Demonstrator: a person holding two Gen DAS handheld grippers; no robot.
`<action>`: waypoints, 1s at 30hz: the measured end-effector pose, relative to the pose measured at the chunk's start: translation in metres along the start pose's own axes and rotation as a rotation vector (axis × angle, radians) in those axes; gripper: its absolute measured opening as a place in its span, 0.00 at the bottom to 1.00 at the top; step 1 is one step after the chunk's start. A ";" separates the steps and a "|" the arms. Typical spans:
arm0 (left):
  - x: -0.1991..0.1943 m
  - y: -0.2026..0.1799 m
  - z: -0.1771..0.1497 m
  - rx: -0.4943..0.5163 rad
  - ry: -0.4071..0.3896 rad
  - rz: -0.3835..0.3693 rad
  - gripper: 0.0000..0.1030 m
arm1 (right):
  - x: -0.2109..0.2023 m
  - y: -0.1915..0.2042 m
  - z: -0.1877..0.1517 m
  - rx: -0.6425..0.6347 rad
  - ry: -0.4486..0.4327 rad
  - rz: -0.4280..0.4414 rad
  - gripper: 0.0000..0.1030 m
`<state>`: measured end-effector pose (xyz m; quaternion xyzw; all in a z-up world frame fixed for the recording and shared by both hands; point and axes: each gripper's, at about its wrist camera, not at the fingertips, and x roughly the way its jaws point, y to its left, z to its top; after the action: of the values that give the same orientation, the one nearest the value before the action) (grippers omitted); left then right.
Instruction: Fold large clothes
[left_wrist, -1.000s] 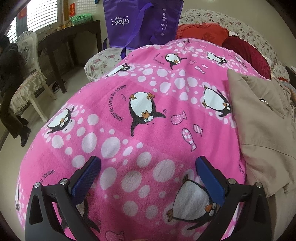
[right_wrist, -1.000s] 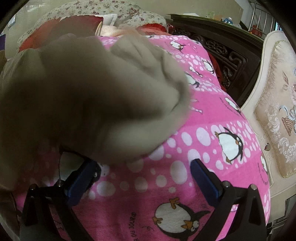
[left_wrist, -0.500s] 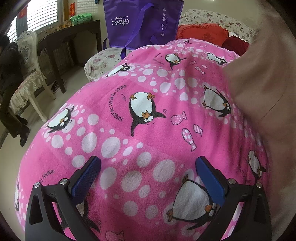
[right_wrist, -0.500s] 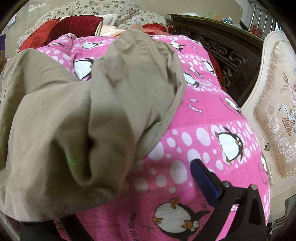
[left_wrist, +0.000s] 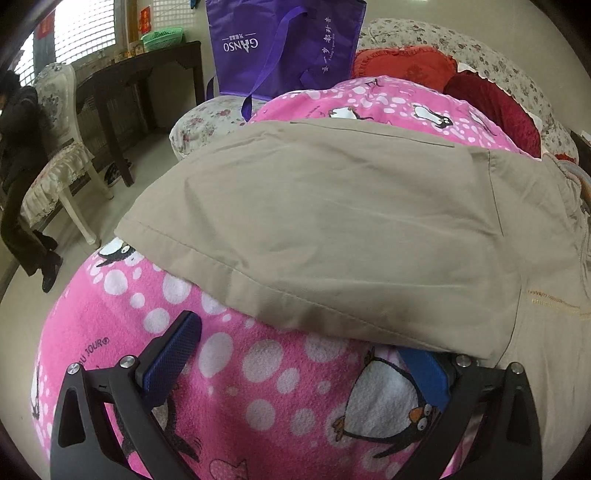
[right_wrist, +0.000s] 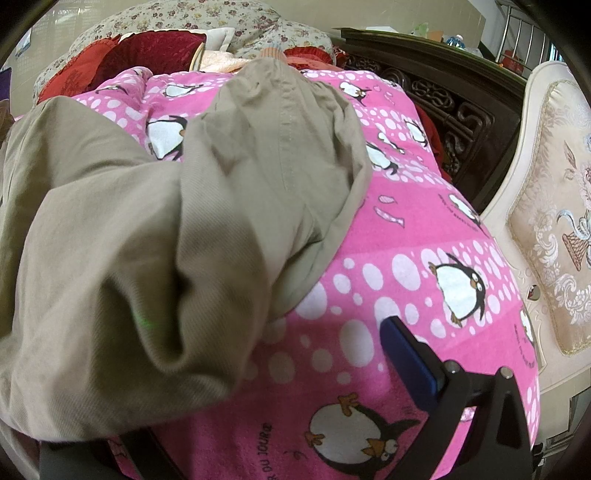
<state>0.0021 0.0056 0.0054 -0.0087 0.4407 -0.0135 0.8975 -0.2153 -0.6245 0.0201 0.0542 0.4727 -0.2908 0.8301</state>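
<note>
- While the khaki trousers (left_wrist: 332, 229) lie on the pink penguin blanket (left_wrist: 229, 369), the left gripper (left_wrist: 303, 362) has its fingers spread wide and they grasp nothing.
- The hem of one trouser leg lies just ahead of the left finger, and the cloth covers the tip of the right finger (left_wrist: 424, 376) of this gripper.
- In the right wrist view the trousers (right_wrist: 166, 240) are bunched in thick folds ahead and to the left of the right gripper (right_wrist: 258, 387).
- The cloth hides its left finger; the right finger (right_wrist: 410, 362) stands bare over the blanket (right_wrist: 424, 240), so the fingers are spread, and I cannot see them closed on the cloth.
- Far ahead of the left fingers stands a purple bag (left_wrist: 284, 44).
- To the right of the right fingers is a cream chair (right_wrist: 554, 221).
</note>
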 end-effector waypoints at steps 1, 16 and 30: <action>0.000 -0.001 0.000 0.000 0.000 0.002 0.93 | 0.000 0.000 0.000 0.000 0.000 0.000 1.00; -0.044 -0.013 -0.012 0.047 0.109 -0.068 0.78 | 0.003 0.000 0.003 -0.005 0.007 -0.010 1.00; -0.110 -0.051 -0.005 0.137 0.003 -0.084 0.78 | -0.163 -0.006 0.022 -0.064 0.125 0.256 0.99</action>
<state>-0.0702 -0.0417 0.0908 0.0342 0.4393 -0.0811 0.8940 -0.2651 -0.5673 0.1665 0.1052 0.5217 -0.1635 0.8307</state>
